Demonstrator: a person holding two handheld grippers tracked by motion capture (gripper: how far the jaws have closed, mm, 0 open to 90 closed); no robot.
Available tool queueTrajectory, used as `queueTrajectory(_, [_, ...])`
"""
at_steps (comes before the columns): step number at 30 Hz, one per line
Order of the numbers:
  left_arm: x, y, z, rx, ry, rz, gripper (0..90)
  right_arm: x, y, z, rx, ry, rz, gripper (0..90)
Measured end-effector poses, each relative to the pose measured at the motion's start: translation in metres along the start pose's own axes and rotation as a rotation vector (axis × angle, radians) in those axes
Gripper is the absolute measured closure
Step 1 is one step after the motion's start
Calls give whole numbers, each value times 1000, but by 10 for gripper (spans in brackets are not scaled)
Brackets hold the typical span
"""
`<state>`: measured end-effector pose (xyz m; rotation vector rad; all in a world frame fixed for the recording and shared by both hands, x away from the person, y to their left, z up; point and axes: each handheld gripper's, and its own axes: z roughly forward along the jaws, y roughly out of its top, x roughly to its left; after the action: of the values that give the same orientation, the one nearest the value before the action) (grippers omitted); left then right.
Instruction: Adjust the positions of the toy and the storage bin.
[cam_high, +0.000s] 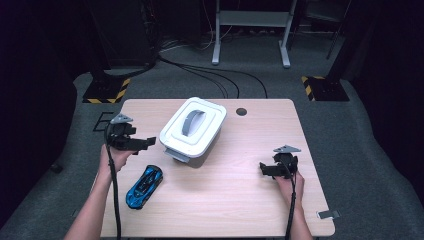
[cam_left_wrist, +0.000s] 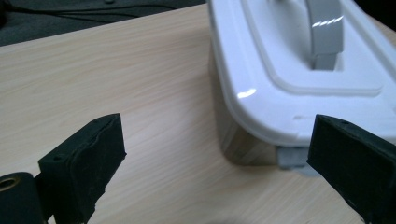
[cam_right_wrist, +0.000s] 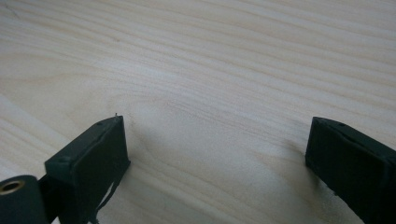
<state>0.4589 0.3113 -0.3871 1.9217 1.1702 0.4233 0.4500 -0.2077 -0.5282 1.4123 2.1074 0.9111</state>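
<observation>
Just right of the left hand-held gripper (cam_high: 148, 144), white lidded box (cam_high: 192, 127), jaws spread, empty.

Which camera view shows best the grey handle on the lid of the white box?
The high view: there the whole grey handle lies in sight, arched along the lid of the white box. The left gripper view shows one end of the handle from close, cut off at the top. The right gripper view looks at bare table.

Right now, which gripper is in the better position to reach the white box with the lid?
The left gripper. Its open jaws already point at the near corner of the white box, which looms close in the left gripper view. The right gripper, also open, sits apart over bare table.
</observation>
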Motion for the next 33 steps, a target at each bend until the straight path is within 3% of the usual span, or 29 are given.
queueTrajectory(4, [-18, 19, 13, 4, -16, 45, 33, 0, 0, 0, -1, 3, 4, 51])
queueTrajectory(8, [-29, 30, 23, 5, -31, 64, 33, 0, 0, 0, -1, 1, 3, 52])
queueTrajectory(11, [-35, 35, 28, 8, -25, 75, 25, 0, 0, 0, -2, 2, 3, 54])
queueTrajectory(13, [-42, 44, 35, 36, -13, 113, 17, 0, 0, 0, -2, 3, 4, 55])
queueTrajectory(17, [-51, 55, 44, 48, -8, 143, 17, 0, 0, 0, -2, 4, 4, 57])
queueTrajectory(20, [-65, 67, 56, 54, 5, 185, 107, 0, 0, 0, -5, 3, 0, 66])
queueTrajectory(25, [-78, 73, 73, 81, 26, 223, 239, 0, 0, 0, -6, 5, 2, 71])
queueTrajectory(27, [-82, 75, 83, 93, 48, 242, 345, 0, 0, 0, -6, 7, 5, 75])
queueTrajectory(29, [-83, 76, 87, 97, 47, 238, 394, 0, 0, 0, -7, 4, 5, 78])
queueTrajectory(33, [-84, 75, 92, 98, 20, 230, 575, 0, 0, 0, -9, 3, 9, 82])
